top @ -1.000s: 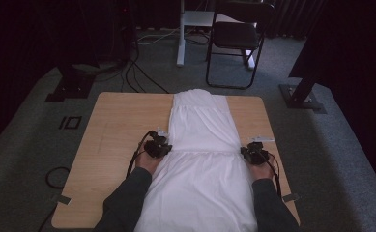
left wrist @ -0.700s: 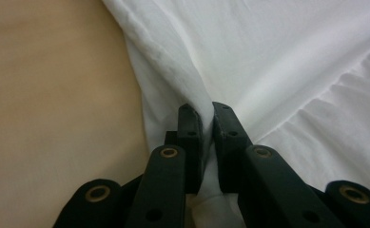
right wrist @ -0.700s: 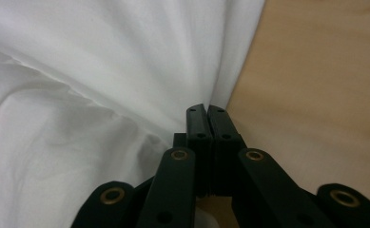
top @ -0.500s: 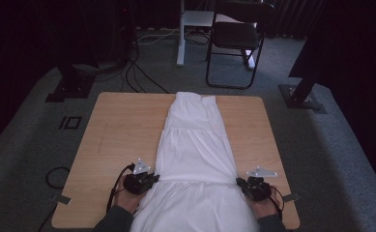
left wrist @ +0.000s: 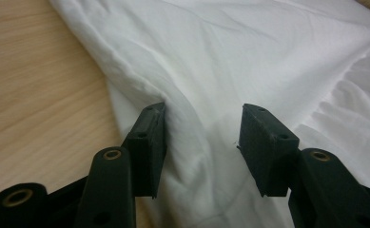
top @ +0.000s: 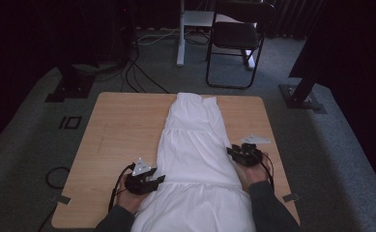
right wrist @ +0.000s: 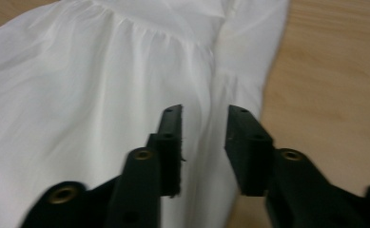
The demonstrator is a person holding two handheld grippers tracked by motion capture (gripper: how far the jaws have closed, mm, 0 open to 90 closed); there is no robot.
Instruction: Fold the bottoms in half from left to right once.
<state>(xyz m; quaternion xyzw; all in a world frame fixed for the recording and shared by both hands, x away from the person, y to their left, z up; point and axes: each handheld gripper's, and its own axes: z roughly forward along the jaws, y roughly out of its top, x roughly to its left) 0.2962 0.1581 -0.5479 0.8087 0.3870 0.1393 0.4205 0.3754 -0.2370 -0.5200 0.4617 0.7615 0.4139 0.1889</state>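
While a long white garment (top: 195,159) lies lengthwise down the middle of the wooden table (top: 118,130), the person holds one gripper at each of its sides. Its narrow end lies near the far edge of the table, and the cloth widens toward the near edge, where it spreads between the forearms. A gathered seam crosses it partway down.

In the high view the left gripper (top: 152,181) sits near the front left of the table, at the left edge of the cloth, held by the left hand (top: 129,195), with a grey three-cornered plate on top and a black cable looping beside it. In the left gripper view its two black jaws stand well apart, with a rumpled fold of the white cloth (left wrist: 249,61) lying between and beyond them and bare wood (left wrist: 35,90) off to one side. Whether the jaw tips touch the fabric cannot be told for certain, but nothing is pinched.

The right gripper (top: 231,153) is at the right edge of the garment, farther up the table than the left one, held by the right hand (top: 252,171). In the right gripper view, which is somewhat blurred, its jaws are parted by a narrower gap, and the edge of the cloth (right wrist: 102,80) runs through that gap without being clamped; wood (right wrist: 330,85) shows beside it.

Beyond the table stand a dark folding chair (top: 238,38) and cables on the grey carpet (top: 26,145).
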